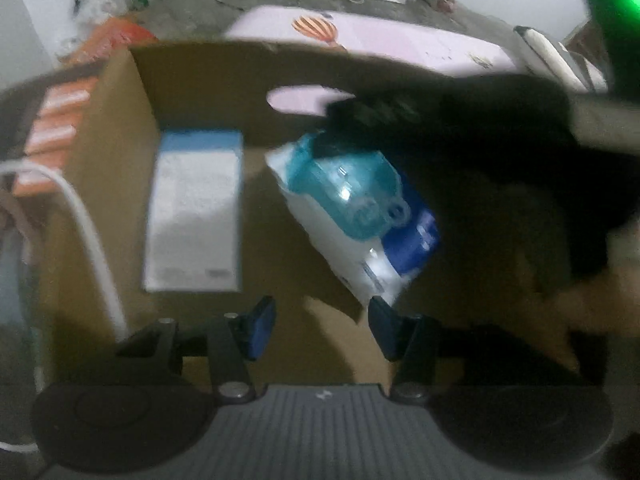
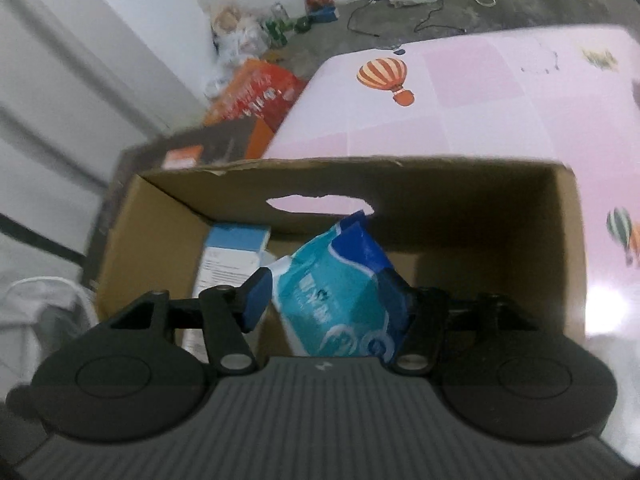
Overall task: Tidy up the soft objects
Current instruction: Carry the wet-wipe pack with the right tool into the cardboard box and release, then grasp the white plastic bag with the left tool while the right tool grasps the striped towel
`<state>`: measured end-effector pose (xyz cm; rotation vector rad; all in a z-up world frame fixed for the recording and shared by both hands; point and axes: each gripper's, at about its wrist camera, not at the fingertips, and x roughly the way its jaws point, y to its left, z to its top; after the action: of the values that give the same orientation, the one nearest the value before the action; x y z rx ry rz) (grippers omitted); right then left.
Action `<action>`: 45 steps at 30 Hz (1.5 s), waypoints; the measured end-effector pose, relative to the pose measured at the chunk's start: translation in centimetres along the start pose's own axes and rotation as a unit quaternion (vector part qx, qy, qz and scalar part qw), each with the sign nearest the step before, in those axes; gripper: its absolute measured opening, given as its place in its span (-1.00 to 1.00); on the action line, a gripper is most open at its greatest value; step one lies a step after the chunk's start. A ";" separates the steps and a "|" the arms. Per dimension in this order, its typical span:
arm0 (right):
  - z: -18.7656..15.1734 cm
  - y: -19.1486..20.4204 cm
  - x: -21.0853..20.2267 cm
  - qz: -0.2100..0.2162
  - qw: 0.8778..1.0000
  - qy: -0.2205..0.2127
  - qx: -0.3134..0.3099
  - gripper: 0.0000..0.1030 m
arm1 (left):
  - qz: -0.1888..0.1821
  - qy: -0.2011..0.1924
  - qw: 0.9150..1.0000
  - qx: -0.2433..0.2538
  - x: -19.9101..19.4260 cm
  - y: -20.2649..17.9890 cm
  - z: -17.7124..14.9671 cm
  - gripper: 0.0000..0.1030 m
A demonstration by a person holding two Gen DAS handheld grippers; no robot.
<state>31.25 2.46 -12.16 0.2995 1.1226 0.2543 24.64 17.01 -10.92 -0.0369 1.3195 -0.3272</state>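
Claws over the cardboard box (image 2: 152, 216): right claw (image 2: 326, 296) straddles the wipes pack (image 2: 340, 288); left claw (image 1: 320, 326) apart, empty.

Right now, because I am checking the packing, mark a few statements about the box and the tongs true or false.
1. The blue pack sits between the fingers of the right tongs. True.
2. The left tongs grip the white carton. False: they are open with nothing between them, and the carton lies in the box beyond them.
3. The cardboard box stands on a pink table printed with balloons. True.
4. The box's far wall is solid. False: it has a handle cutout and the pink shows through it.
5. The white carton lies to the right of the blue pack. False: it lies to its left in both views.
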 end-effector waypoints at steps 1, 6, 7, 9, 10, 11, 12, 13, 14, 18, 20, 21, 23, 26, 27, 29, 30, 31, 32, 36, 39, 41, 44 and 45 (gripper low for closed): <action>0.3 0.3 0.4 -0.007 1.000 0.004 -0.011 0.30 | 0.003 0.004 1.000 0.005 0.3 -0.2 -0.2 -0.02; 1.8 1.3 3.2 -0.037 0.995 0.056 -0.074 0.43 | 0.021 0.009 1.000 0.018 0.5 -0.5 -1.4 -0.04; 2.0 1.2 4.0 -0.033 0.993 0.079 -0.080 0.43 | 0.019 0.009 1.000 0.015 0.3 -0.3 -1.6 -0.04; 2.1 1.1 4.7 -0.026 0.992 0.097 -0.080 0.46 | 0.022 0.007 1.000 0.011 0.0 0.0 -2.0 -0.04; 2.1 1.0 4.7 -0.020 0.992 0.103 -0.074 0.40 | 0.023 0.006 1.000 0.009 -0.2 0.1 -2.2 -0.04; 2.1 0.9 4.8 -0.017 0.992 0.106 -0.066 0.31 | 0.024 0.005 1.000 0.005 -0.3 0.3 -2.4 -0.04; 2.2 0.8 4.8 -0.015 0.992 0.106 -0.060 0.10 | 0.022 0.005 1.000 -0.001 -0.5 0.5 -2.5 -0.04; 2.1 0.6 4.8 -0.011 0.993 0.107 -0.048 0.03 | 0.020 0.005 1.000 -0.008 -0.6 0.7 -2.6 -0.04; 2.1 0.3 4.9 -0.002 0.994 0.105 -0.025 -0.01 | 0.018 0.005 1.000 -0.013 -0.6 0.9 -2.7 -0.04; 1.5 -0.6 4.6 0.006 0.995 0.079 0.052 -0.18 | 0.016 0.003 1.000 -0.027 -0.9 1.2 -2.9 -0.04; 1.1 -1.1 4.3 0.011 0.994 0.063 0.088 -0.21 | 0.014 0.003 0.999 -0.030 -0.9 1.3 -3.1 -0.04; 0.9 -1.3 4.2 0.013 0.993 0.056 0.105 -0.23 | 0.014 0.003 0.999 -0.032 -1.0 1.4 -3.0 -0.04; 0.4 -1.7 3.7 0.019 0.989 0.039 0.141 -0.27 | 0.014 0.002 0.999 -0.035 -1.0 1.4 -3.0 -0.04; -0.2 -2.3 3.0 0.029 0.982 0.016 0.185 -0.30 | 0.014 0.000 0.999 -0.038 -1.0 1.5 -3.0 -0.04; -0.4 -2.5 2.8 0.032 0.979 0.008 0.202 -0.31 | 0.014 0.000 0.999 -0.038 -1.1 1.6 -3.0 -0.04; -0.9 -2.9 2.4 0.041 0.970 -0.009 0.237 -0.31 | 0.014 0.001 0.999 -0.038 -1.2 1.5 -3.0 -0.04; -1.1 -3.0 2.3 0.041 0.967 -0.015 0.251 -0.31 | 0.015 0.001 0.999 -0.038 -1.3 1.5 -3.0 -0.04; -1.3 -3.0 2.2 0.041 0.964 -0.022 0.261 -0.31 | 0.017 0.001 0.999 -0.037 -1.3 1.4 -3.1 -0.05; -1.6 -3.0 2.1 0.044 0.961 -0.032 0.270 -0.30 | 0.021 0.002 0.999 -0.035 -1.3 1.4 -3.2 -0.06; -2.3 -2.9 2.7 0.054 0.955 -0.035 0.291 -0.14 | 0.027 0.005 0.999 -0.039 -1.4 1.8 -3.4 -0.02; -2.1 -2.0 2.2 0.048 0.967 -0.034 0.246 0.09 | 0.029 0.002 0.999 -0.046 -1.7 2.0 -3.6 0.00; -1.8 -1.4 1.5 0.043 0.974 -0.039 0.218 0.25 | 0.031 -0.001 0.998 -0.051 -1.9 2.1 -3.6 0.00; -1.4 -0.8 0.6 0.043 0.982 -0.039 0.182 0.30 | 0.030 -0.009 0.998 -0.058 -2.3 2.3 -3.6 0.04; -1.3 -0.7 0.4 0.048 0.983 -0.037 0.174 0.31 | 0.029 -0.014 0.998 -0.060 -2.6 2.3 -3.6 0.09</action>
<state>30.21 2.08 -13.25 0.6699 1.0783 0.1290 21.15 20.46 -9.89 -0.1030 1.3085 -0.1969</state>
